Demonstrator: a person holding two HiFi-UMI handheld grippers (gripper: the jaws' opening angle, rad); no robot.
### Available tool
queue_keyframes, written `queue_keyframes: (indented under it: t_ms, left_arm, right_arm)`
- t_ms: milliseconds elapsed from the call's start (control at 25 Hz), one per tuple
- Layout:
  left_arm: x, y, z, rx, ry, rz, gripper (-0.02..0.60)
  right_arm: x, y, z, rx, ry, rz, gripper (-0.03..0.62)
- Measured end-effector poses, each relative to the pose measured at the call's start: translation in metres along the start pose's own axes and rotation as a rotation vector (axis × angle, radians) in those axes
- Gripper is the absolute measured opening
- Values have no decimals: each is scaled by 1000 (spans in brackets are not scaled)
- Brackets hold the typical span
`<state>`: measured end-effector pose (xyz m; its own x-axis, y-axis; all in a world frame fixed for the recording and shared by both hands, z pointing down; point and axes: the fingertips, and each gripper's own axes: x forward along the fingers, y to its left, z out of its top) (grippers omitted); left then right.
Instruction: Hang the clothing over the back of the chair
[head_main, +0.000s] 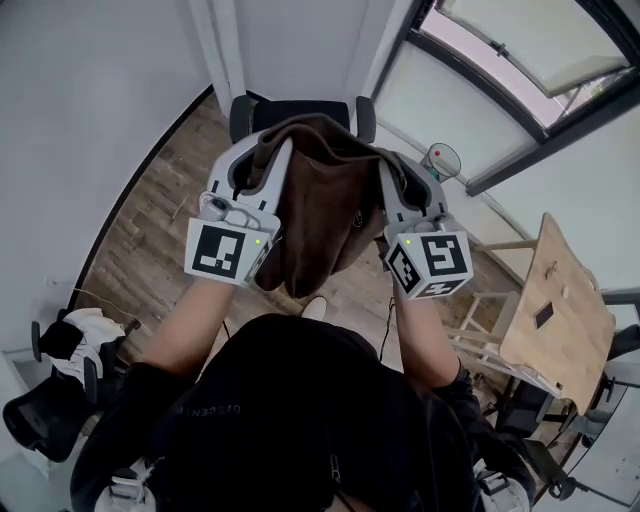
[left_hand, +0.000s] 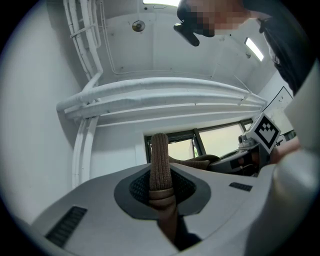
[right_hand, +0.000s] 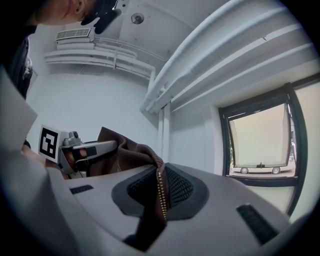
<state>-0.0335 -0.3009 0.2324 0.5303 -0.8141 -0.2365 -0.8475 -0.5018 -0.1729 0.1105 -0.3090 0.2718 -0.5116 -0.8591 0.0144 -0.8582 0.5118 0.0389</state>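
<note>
As seen from the head view, the left gripper sits at centre left of the frame, with its marker cube toward the person and its jaws pointing away toward the top. Its own view shows those jaws nearly together, clamped on a ribbed hem of the brown garment. The knit band stands upright out of the dark pads, pinched between them, and only the cloth's thickness keeps them apart. Between the two grippers the garment stretches across the middle of the head view and sags in a loose fold toward the person's chest. Just above it in the frame, partly covered by the cloth, is the black chair, with an armrest showing on either side. Whether the garment touches the chair back cannot be told. At centre right, the right gripper mirrors the left, cube toward the person. Its own view shows the jaws likewise almost closed, gripping the garment's edge where a zipper with pale teeth runs down between the pads. A wooden table stands at the right edge of the head view.
</note>
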Motion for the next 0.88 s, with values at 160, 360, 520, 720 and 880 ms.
queue_keyframes:
  t_ms: [160, 360, 520, 720, 880]
  left_arm:
    - [16, 10, -10, -2, 18, 25, 49]
    - [33, 24, -28, -18, 56, 16, 49]
    - [48, 36, -44, -37, 66, -12, 49]
    - [70, 51, -67, -41, 56, -55, 49]
    - [82, 58, -88, -53, 80, -84, 49]
  right_arm:
    - [19, -12, -5, 10, 5, 27, 49]
    - [43, -23, -18, 20, 34, 21, 51]
    - [62, -32, -27, 18, 51, -5, 51]
    - [84, -44, -43, 26, 84, -39, 52]
    - [98, -52, -58, 41, 108, -62, 52]
